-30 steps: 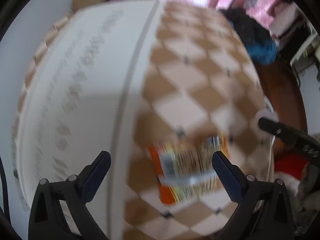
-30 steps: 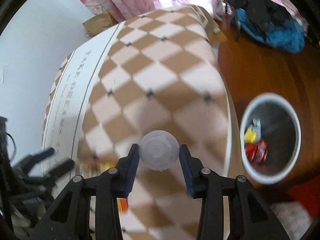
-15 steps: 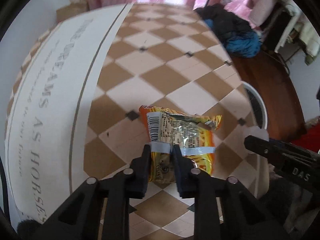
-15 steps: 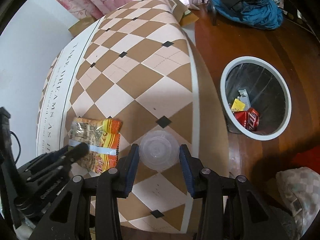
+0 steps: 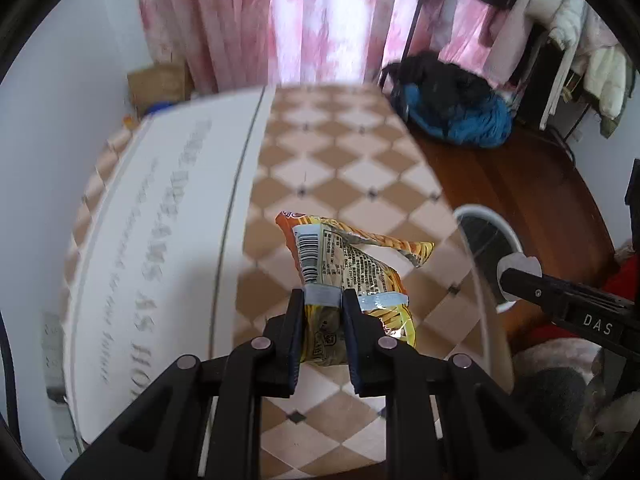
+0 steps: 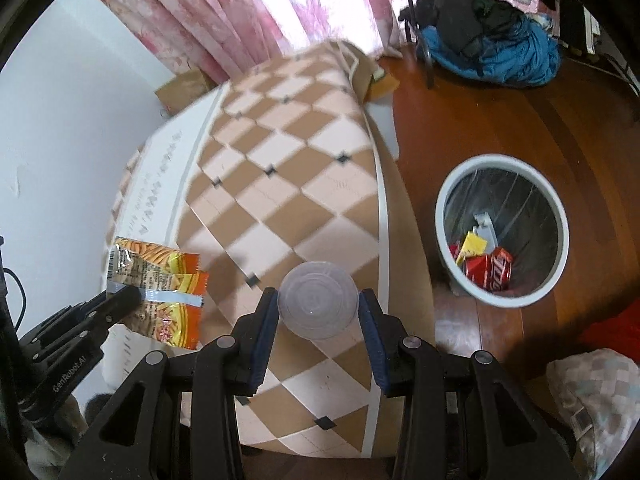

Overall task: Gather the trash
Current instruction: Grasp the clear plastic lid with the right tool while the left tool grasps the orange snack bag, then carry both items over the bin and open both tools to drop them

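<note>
Left wrist view
- Left gripper (image 5: 323,300): jaws pressed together on the lower part of the wrapper, pointing steeply down over the table.
- Wrapper (image 5: 352,264): orange and yellow snack packet with a barcode and a pale tape strip; it hangs clear of the cloth, its top edge crumpled and tilted to the right.
- Cloth (image 5: 340,152): brown and cream diamond check covering the table, with a white lettered band along its left side.
- Bin (image 5: 486,216): white-rimmed, on the wooden floor just beyond the table's right edge; only part of it shows.
- Right gripper (image 5: 520,270): enters from the right, a pale round thing at its tip, in front of the bin.
- Background: pink curtains (image 5: 312,20) behind the table, a blue and black heap of clothes (image 5: 460,108) on the floor.

Right wrist view
- Right gripper (image 6: 318,304): jaws clamped on either side of the cup, above the near right corner of the table.
- Cup (image 6: 318,300): clear plastic, round, seen end-on between the pads.
- Bin (image 6: 452,200): to the right of the table, well apart from the cup; open, holding a red can (image 6: 490,270), a yellow scrap and a grey piece.
- Left gripper (image 6: 124,298): at lower left, gripping the wrapper (image 6: 160,280), which hangs above the table's left side.
- Floor (image 6: 480,112): dark red wood.
</note>
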The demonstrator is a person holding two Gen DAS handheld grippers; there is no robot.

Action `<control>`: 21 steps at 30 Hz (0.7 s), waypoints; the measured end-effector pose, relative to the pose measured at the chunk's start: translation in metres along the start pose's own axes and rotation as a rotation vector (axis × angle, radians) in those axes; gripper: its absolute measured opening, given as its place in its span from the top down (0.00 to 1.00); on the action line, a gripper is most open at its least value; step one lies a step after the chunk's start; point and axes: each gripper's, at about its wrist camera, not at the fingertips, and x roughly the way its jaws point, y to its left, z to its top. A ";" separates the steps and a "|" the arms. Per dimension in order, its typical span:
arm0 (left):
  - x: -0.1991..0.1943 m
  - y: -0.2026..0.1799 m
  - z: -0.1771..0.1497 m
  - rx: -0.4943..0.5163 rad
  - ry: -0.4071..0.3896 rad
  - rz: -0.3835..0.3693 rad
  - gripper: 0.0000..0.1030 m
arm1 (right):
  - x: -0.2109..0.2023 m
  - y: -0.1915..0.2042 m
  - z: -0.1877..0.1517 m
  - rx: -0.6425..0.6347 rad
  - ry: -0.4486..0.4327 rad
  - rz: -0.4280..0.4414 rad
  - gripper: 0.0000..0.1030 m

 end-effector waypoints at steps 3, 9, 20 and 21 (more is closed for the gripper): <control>-0.014 -0.011 0.022 0.019 -0.051 -0.021 0.85 | -0.022 -0.007 0.013 0.023 -0.049 0.019 0.58; -0.020 -0.058 0.060 0.090 -0.107 -0.072 0.85 | -0.065 -0.044 0.040 0.076 -0.137 -0.006 0.58; 0.071 -0.198 0.124 0.164 0.011 -0.323 0.85 | -0.088 -0.173 0.057 0.234 -0.160 -0.126 0.58; 0.083 -0.207 0.127 0.167 0.030 -0.333 0.85 | -0.080 -0.190 0.057 0.254 -0.146 -0.140 0.58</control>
